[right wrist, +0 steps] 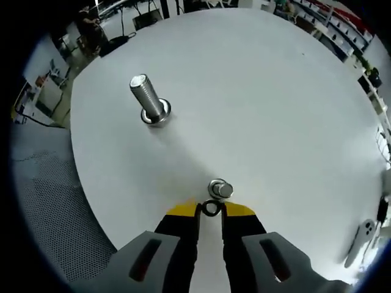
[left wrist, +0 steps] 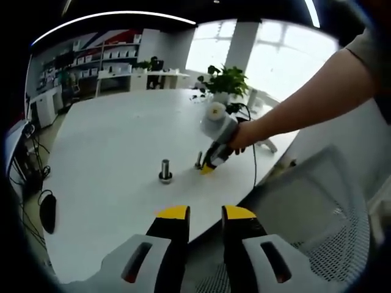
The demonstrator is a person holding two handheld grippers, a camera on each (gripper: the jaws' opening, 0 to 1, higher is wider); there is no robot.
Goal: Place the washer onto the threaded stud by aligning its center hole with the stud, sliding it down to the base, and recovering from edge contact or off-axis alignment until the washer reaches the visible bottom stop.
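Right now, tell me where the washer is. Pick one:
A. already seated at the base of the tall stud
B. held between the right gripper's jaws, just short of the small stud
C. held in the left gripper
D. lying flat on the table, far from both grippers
B: in the right gripper view the washer sits between the yellow tips of the right gripper, right before the small stud; the tall stud stands apart.

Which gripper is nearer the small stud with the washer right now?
Right. The right gripper sits right at the small stud, a washer between its tips. The left gripper hangs back at the table edge, jaws apart, holding nothing.
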